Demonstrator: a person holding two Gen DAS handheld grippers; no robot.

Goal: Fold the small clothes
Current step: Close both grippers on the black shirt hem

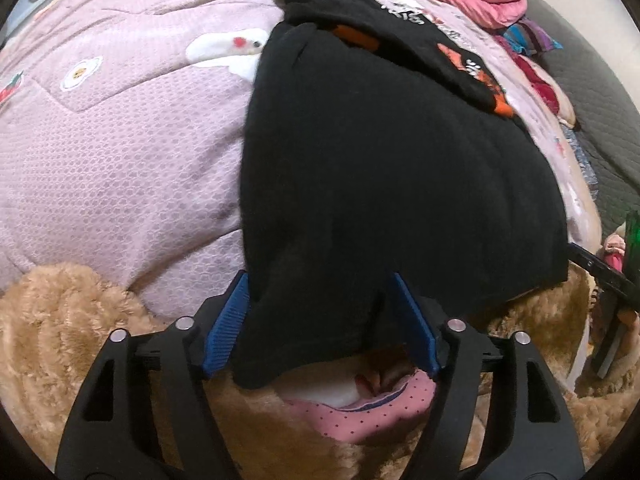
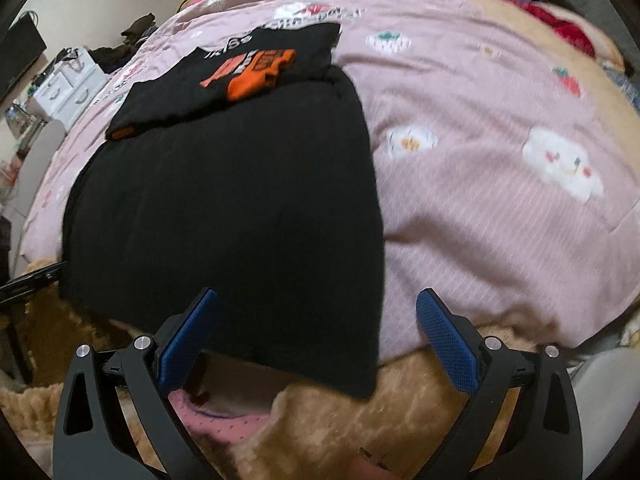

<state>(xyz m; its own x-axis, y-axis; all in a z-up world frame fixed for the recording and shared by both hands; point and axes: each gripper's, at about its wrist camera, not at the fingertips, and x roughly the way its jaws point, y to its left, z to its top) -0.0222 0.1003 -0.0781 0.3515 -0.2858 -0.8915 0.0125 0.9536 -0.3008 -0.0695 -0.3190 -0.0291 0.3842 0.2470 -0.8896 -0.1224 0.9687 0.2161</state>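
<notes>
Left tool [image 1: 320,312] astride black garment [image 1: 380,184]

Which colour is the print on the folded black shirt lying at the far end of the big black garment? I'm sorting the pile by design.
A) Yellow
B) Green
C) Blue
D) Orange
D: the folded black shirt at the far end of the large black garment shows a bright orange print, seen in both wrist views, on the pink quilt.
</notes>
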